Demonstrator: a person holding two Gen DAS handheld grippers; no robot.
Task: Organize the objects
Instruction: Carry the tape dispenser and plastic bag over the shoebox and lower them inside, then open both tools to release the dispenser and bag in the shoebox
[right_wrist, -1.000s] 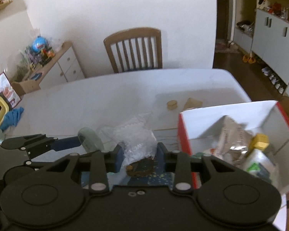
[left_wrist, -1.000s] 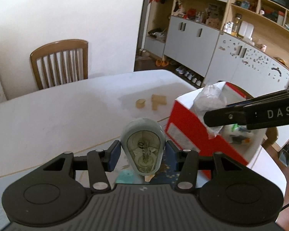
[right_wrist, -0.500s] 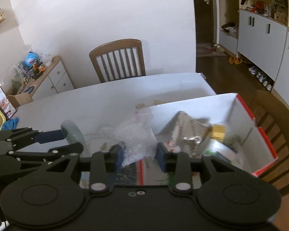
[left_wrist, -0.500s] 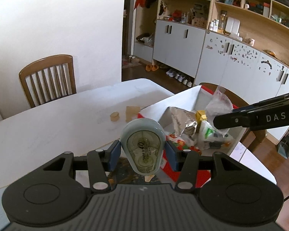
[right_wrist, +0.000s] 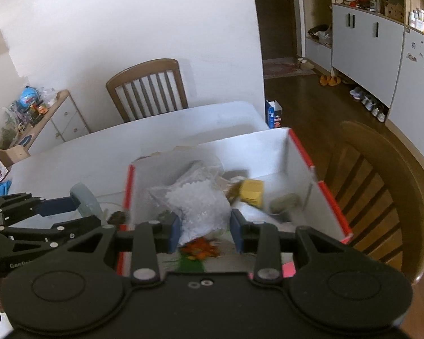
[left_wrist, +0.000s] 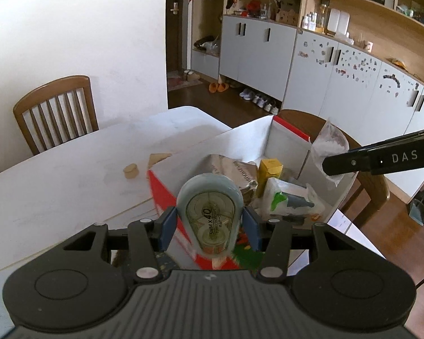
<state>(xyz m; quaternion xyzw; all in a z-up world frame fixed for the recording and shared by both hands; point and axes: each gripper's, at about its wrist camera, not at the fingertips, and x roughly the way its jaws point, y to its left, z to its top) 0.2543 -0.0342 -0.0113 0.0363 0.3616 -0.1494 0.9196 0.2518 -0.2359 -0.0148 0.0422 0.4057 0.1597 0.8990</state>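
A correction tape (left_wrist: 210, 214) is clamped in the left hand-held gripper (left_wrist: 209, 224) and a clear bag of white granules (right_wrist: 200, 206) in the right hand-held gripper (right_wrist: 205, 227), both held above the open red-and-white box (right_wrist: 302, 152) on the bench (left_wrist: 56, 175), apparently for dropping in.

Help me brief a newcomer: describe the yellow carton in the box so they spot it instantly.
On the white table stands a red-edged box full of clutter. The yellow carton stands upright mid-box, between crinkled silver packaging and a white-green packet; nothing else there is yellow.
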